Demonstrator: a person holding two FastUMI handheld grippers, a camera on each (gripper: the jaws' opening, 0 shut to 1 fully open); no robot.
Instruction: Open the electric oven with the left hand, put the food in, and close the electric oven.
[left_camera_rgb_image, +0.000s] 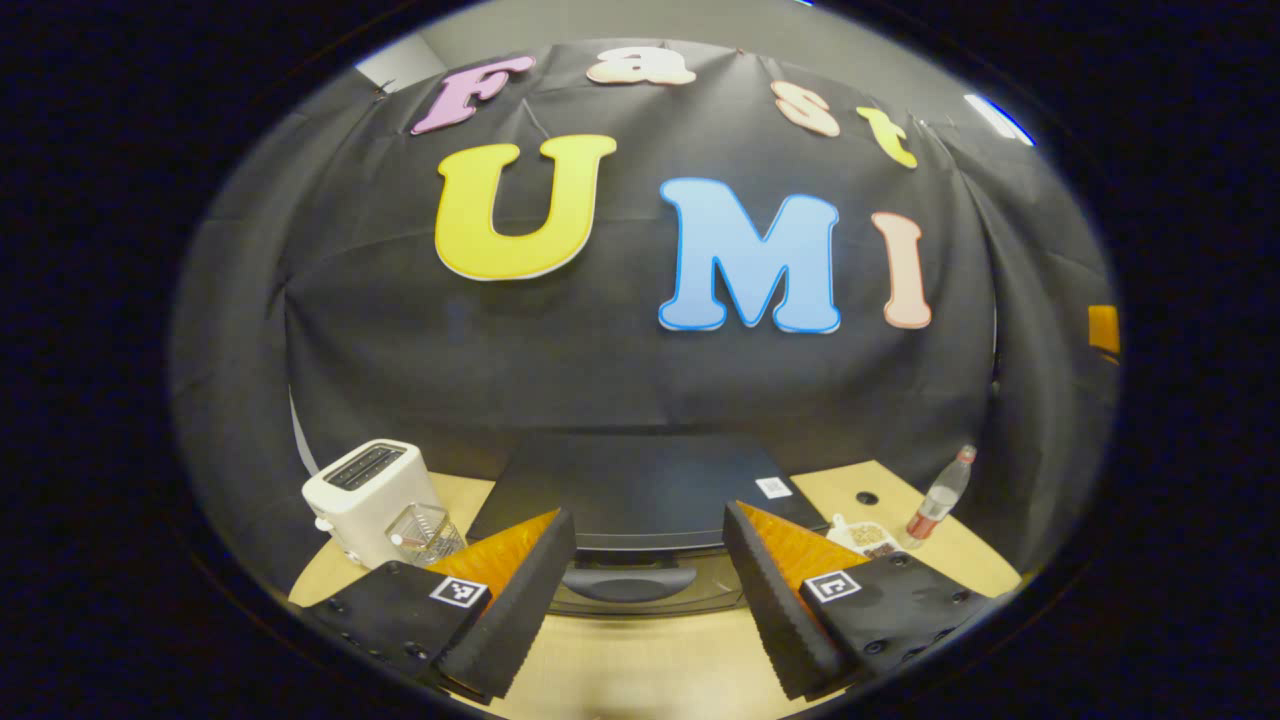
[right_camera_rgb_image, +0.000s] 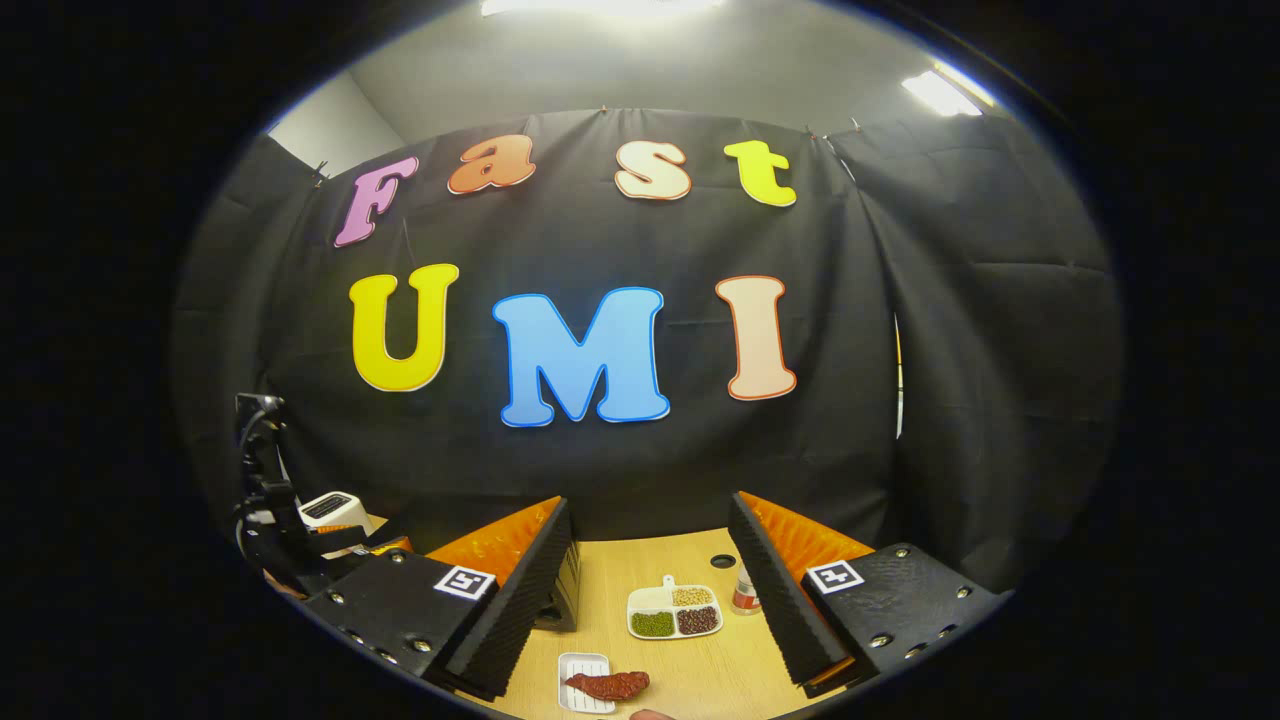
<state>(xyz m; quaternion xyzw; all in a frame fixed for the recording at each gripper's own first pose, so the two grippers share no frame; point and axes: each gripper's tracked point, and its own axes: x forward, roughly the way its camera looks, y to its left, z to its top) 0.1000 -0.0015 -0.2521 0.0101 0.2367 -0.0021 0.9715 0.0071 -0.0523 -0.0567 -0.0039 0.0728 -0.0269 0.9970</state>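
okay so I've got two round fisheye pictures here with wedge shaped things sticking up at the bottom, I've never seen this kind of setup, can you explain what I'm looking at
Those wedges are the fingers of two hand-held grippers; a person carries one in each hand, and a camera rides on each.

The left gripper view looks past the left gripper, open and empty, at a dark oven, door closed, on a wooden table. A white toaster and a clear cup stand left of it, a bottle to the right.

The right gripper view shows the right gripper, also open and empty. Between its fingers lie a divided dish of beans and a small white tray with reddish-brown food.
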